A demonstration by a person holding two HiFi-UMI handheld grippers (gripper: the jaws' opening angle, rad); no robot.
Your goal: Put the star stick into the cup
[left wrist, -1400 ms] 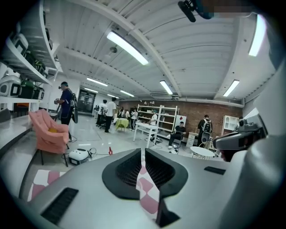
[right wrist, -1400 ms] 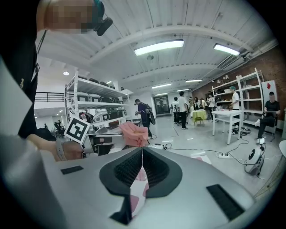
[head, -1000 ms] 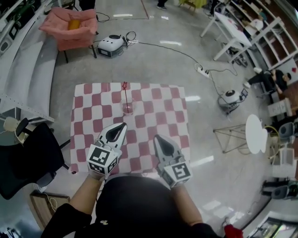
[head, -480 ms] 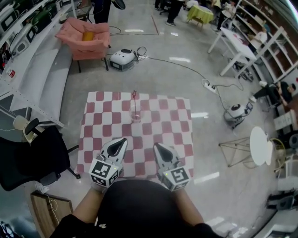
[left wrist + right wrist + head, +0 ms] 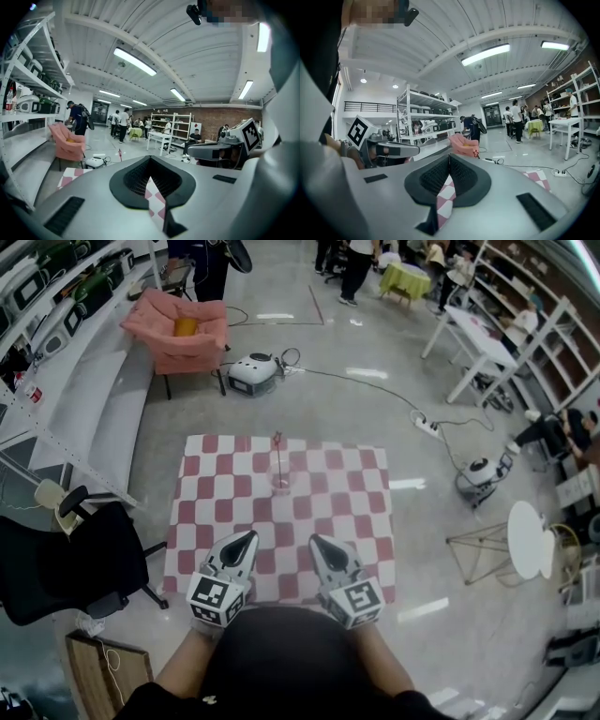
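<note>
Left gripper: held over the near edge of the checked cloth, jaws closed together, nothing gripped.
Right gripper: held alongside, jaws likewise closed and empty.
Star stick: stood upright in the cup.
Cup: set on the cloth's far half, well apart from both grippers.

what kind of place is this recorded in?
Probably a lab or workshop hall: metal shelves loaded with devices, a power strip lying on the bare floor, and white work tables off to the side.
</note>
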